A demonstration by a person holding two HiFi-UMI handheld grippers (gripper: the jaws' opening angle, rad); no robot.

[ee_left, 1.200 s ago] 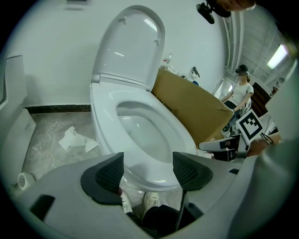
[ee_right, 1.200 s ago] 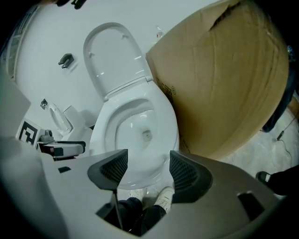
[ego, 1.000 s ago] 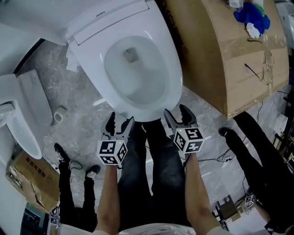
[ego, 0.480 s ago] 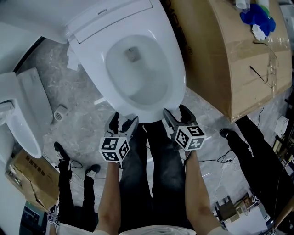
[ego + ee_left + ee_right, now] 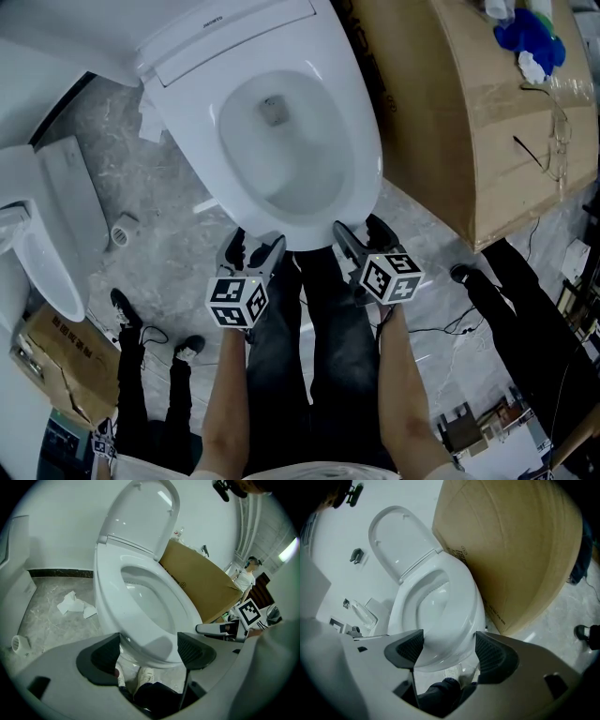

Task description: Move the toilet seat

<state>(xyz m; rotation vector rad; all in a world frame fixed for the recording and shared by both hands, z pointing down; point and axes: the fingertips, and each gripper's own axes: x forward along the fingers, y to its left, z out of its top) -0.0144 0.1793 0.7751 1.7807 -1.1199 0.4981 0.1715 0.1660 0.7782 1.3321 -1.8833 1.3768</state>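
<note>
The white toilet has its seat (image 5: 364,141) lying down on the bowl and its lid (image 5: 140,515) standing upright against the wall. My left gripper (image 5: 253,248) sits just before the front rim at its left, and my right gripper (image 5: 359,232) just before it at the right. Both sets of jaws have just been opening and stand wide. In the left gripper view the seat's front (image 5: 159,644) shows between the pads (image 5: 105,656) with nothing pressed. The right gripper view shows the same: the seat (image 5: 461,602) lies ahead of the open gripper (image 5: 446,649), untouched.
A large cardboard box (image 5: 450,112) stands close on the toilet's right, with blue items (image 5: 525,33) on top. Another white fixture (image 5: 37,253) is at the left. Crumpled paper (image 5: 150,122) lies on the floor. A bystander's dark legs (image 5: 525,309) stand at the right.
Both grippers' jaws have spread a little wider. The left gripper has crept slightly toward the front rim; the right has barely shifted.
</note>
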